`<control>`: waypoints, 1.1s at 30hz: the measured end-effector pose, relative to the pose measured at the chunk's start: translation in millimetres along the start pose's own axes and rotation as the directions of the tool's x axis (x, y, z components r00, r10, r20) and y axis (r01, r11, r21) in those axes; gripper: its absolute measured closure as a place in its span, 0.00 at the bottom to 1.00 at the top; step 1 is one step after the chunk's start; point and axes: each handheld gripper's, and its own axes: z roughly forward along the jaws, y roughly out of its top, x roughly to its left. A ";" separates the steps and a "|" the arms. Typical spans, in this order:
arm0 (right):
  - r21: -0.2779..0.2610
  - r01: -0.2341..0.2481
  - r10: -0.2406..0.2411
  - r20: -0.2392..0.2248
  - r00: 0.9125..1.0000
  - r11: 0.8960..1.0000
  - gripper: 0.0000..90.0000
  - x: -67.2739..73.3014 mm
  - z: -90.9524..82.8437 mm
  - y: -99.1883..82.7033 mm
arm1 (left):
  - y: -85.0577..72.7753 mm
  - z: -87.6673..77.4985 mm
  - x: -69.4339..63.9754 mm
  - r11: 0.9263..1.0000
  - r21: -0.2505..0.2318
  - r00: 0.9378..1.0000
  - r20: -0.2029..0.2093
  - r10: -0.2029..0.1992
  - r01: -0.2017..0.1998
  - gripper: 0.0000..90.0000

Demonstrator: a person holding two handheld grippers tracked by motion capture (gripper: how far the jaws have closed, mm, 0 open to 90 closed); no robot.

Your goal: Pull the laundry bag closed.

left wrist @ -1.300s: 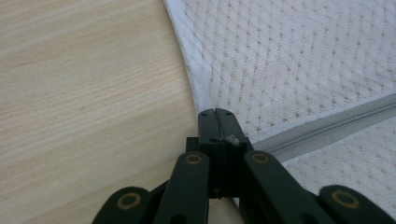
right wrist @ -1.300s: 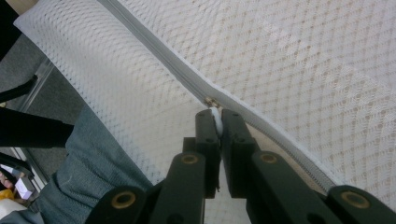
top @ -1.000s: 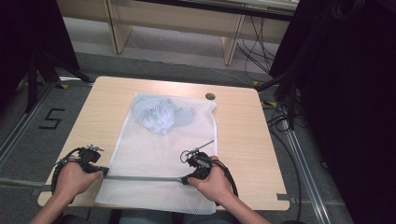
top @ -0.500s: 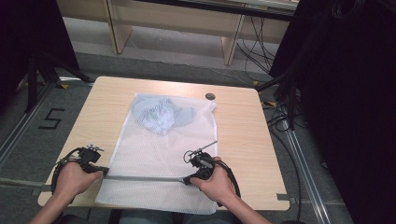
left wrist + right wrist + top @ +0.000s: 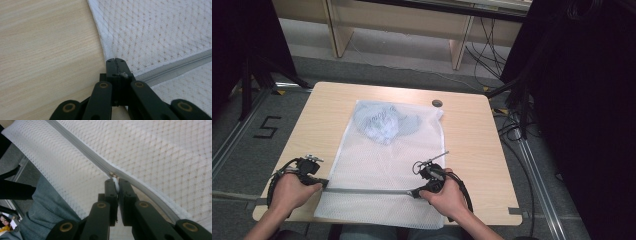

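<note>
White mesh bag [image 5: 382, 170] lies flat on the table [image 5: 472, 135]. My left gripper [image 5: 117, 72] pinches its zipper end; my right gripper [image 5: 115, 185] pinches the zipper pull [image 5: 115, 183]. I should pull straight, keeping the bag tight.

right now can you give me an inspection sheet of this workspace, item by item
surface: light wooden table, bare wood around the bag
job's things: white mesh laundry bag lying flat, near edge hanging over the table's front; pale blue garment bunched inside at the far end; grey zipper running across the near part
clutter: small dark round disc near the table's far edge
grippers: left gripper shut on the bag's edge at the zipper's end; right gripper shut on the white zipper pull
cables: black cable loops trailing from each gripper; more cables on the floor to the right
surroundings: grey floor with a "5" marking, wooden bench legs behind, black curtain at right
</note>
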 end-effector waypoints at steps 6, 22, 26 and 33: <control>0.013 -0.030 0.030 0.011 1.000 0.999 0.97 -3.6 -3.0 -2.1 | 0.1 -0.1 0.1 1.000 0.001 1.000 0.001 0.000 0.000 1.00; -0.005 -0.078 0.078 0.012 0.997 0.997 0.97 -8.7 -8.0 -7.9 | -0.1 0.0 -0.4 1.000 0.000 1.000 -0.002 -0.001 0.001 1.00; -0.005 -0.077 0.077 0.006 0.997 0.997 0.97 -10.4 -9.6 -9.9 | 0.5 -0.7 -0.8 1.000 0.011 1.000 -0.008 0.002 -0.002 1.00; -0.001 -0.091 0.091 0.007 0.996 0.996 0.97 -11.9 -10.7 -13.5 | 0.2 1.0 -2.0 1.000 -0.008 1.000 -0.011 -0.017 0.017 1.00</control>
